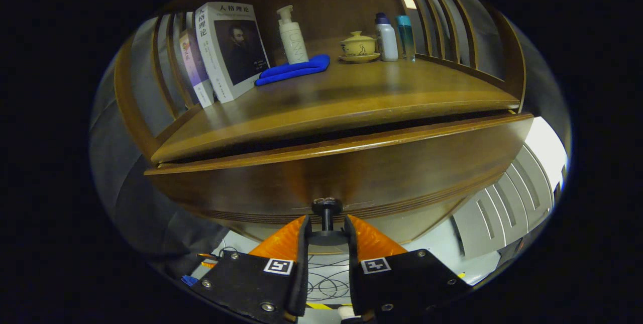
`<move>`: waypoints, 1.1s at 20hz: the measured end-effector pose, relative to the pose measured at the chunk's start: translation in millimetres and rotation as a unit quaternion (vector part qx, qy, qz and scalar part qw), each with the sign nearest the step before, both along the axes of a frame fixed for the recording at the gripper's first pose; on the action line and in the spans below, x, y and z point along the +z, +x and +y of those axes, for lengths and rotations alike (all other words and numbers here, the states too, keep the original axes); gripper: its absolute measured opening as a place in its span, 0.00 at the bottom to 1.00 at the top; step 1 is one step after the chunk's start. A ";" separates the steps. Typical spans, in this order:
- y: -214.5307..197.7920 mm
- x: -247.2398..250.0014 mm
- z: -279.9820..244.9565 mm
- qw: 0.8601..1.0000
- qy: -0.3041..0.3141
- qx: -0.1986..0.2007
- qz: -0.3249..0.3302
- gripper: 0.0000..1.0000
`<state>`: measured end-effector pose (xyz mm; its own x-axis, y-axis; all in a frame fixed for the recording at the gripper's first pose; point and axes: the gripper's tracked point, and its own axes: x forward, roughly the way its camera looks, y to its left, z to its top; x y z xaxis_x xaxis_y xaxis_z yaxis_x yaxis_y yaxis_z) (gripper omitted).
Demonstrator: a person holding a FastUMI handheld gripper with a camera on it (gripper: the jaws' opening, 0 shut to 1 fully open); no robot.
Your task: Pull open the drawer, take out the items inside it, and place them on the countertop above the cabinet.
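A wooden cabinet stands before me with its drawer front [351, 168] pulled slightly out, leaving a narrow dark gap under the countertop [361, 93]. A small dark knob [326, 207] sticks out low on the drawer front. My gripper [326, 233] has its two fingers on either side of the knob's stem and base, shut on it. The drawer's inside is hidden from here.
On the countertop stand leaning books [228, 47] at the left, a white pump bottle [292, 37], a folded blue cloth [294, 69], a yellow lidded cup on a saucer [358, 46] and two bottles [394, 37]. Curved wooden slat rails [442, 22] flank both sides.
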<state>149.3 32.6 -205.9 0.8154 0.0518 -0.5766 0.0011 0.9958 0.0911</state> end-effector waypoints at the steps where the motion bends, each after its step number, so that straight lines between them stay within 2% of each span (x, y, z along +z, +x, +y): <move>1: -5.9 -1.1 0.3 1.000 0.001 0.000 0.001 0.35; 10: -65.5 -2.3 -0.7 1.000 -0.004 0.008 0.019 0.35; 22: -134.8 -11.7 3.4 0.998 -0.020 0.038 0.055 0.35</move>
<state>14.6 36.0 -217.6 0.7419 0.0865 -0.6649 -0.0668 0.9962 0.0550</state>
